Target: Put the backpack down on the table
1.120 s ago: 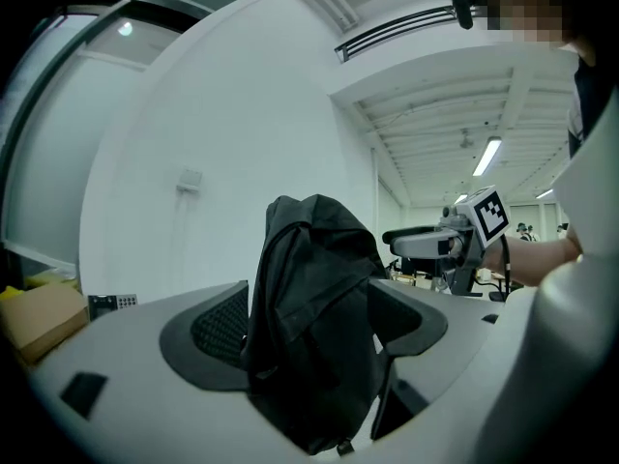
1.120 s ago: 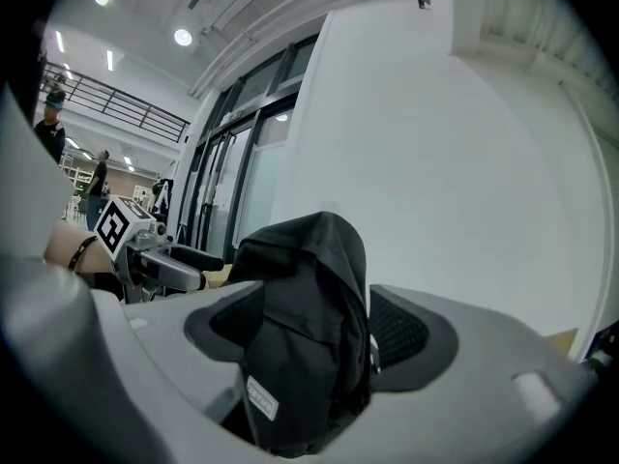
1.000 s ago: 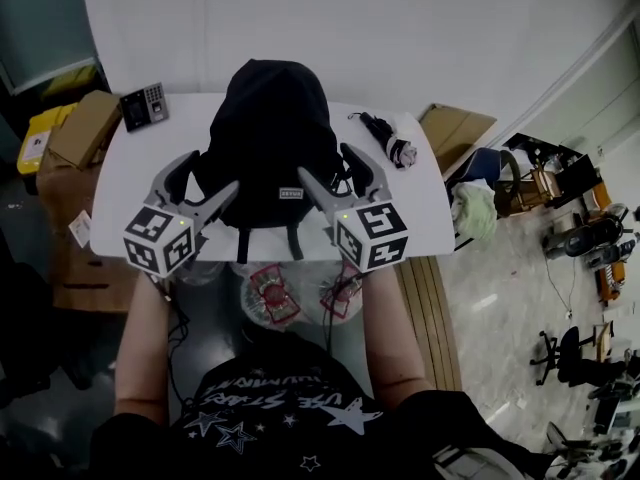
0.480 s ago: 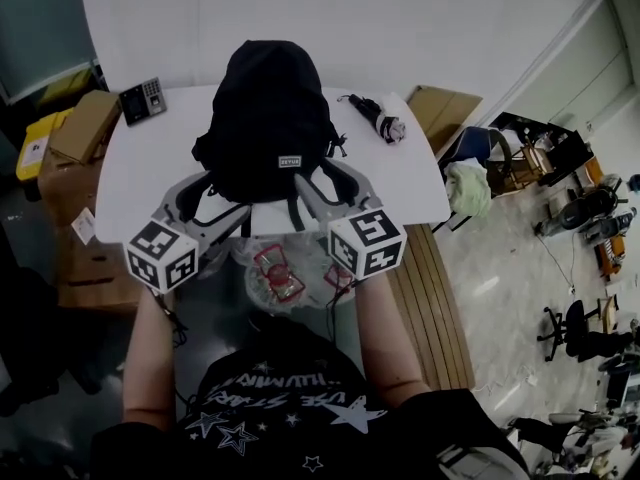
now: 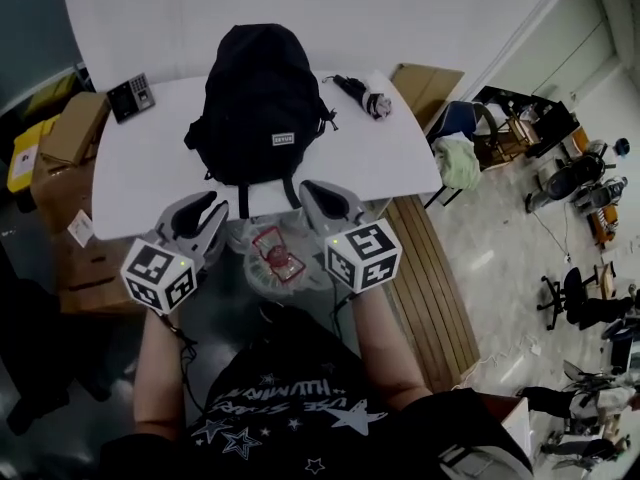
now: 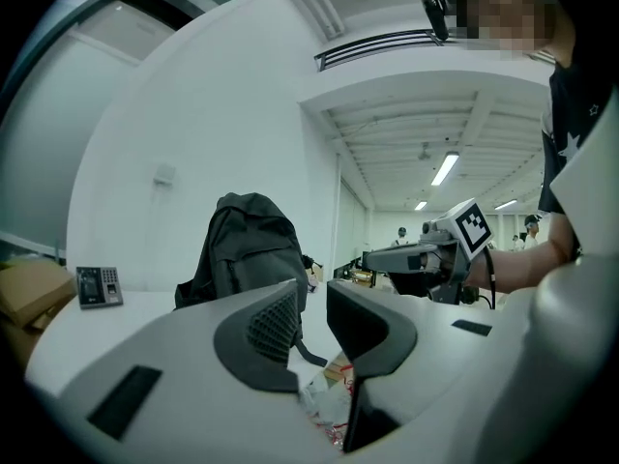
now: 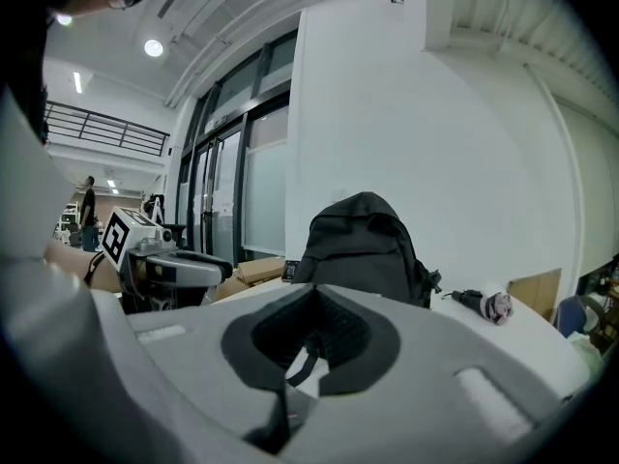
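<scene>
White tabletop [image 5: 140, 183] in a cluttered workroom is being occupied by the black backpack [image 5: 262, 88], which is standing upright at its middle, straps trailing over the near edge. A small white label [image 5: 283, 139] is being displayed on its front pocket, its lettering too small to be read. A folded umbrella [image 5: 362, 95] and a keypad device [image 5: 131, 96] are being kept well apart, one on each side. Just off the near edge, the left gripper [image 5: 212, 208] is being closed with nothing between its pads, while the right gripper [image 5: 310, 188] is being held with jaws fully together, empty. Square black-and-white markers [image 5: 158, 273], carrying no words, are being shown on both cubes.
</scene>
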The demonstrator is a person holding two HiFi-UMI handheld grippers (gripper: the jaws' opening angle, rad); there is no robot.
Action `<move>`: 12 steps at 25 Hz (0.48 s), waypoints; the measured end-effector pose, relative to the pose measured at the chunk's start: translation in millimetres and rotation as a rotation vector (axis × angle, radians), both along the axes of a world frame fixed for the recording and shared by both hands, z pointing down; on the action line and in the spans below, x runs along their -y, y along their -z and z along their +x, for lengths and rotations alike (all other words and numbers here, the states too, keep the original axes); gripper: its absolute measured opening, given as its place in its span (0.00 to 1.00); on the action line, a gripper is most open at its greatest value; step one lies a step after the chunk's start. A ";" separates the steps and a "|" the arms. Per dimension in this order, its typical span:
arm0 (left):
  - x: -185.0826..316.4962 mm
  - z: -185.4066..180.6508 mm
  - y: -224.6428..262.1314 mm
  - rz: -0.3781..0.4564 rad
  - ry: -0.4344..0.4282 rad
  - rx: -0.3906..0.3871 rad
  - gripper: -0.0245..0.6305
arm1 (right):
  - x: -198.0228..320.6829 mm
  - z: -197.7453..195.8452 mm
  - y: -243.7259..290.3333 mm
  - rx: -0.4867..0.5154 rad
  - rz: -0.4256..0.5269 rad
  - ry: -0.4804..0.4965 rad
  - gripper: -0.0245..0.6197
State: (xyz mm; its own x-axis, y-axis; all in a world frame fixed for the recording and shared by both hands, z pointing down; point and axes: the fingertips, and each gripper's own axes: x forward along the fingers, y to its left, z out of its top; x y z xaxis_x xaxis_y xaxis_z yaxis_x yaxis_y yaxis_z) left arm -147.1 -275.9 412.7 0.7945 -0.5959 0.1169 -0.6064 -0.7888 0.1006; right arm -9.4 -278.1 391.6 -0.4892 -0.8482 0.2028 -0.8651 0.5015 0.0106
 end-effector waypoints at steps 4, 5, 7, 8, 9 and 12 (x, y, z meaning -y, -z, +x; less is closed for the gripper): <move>-15.9 4.0 -5.0 -0.026 -0.027 -0.009 0.17 | -8.7 -2.8 1.2 0.000 -0.004 0.009 0.04; -17.6 3.6 -5.1 -0.021 -0.021 -0.005 0.13 | -10.2 -4.8 1.8 -0.002 0.005 0.013 0.04; -16.4 1.9 -6.0 -0.016 0.001 -0.008 0.12 | -13.4 -10.4 1.1 -0.024 0.025 0.029 0.04; -14.9 1.5 -6.7 -0.020 0.011 -0.012 0.12 | -15.1 -13.2 -1.4 -0.047 0.027 0.040 0.04; -14.0 1.9 -7.3 -0.027 0.019 -0.014 0.12 | -16.9 -14.8 -5.1 -0.075 0.022 0.051 0.04; -17.2 8.0 -6.9 -0.038 0.049 -0.006 0.08 | -24.2 -10.2 -13.0 -0.112 -0.006 0.075 0.04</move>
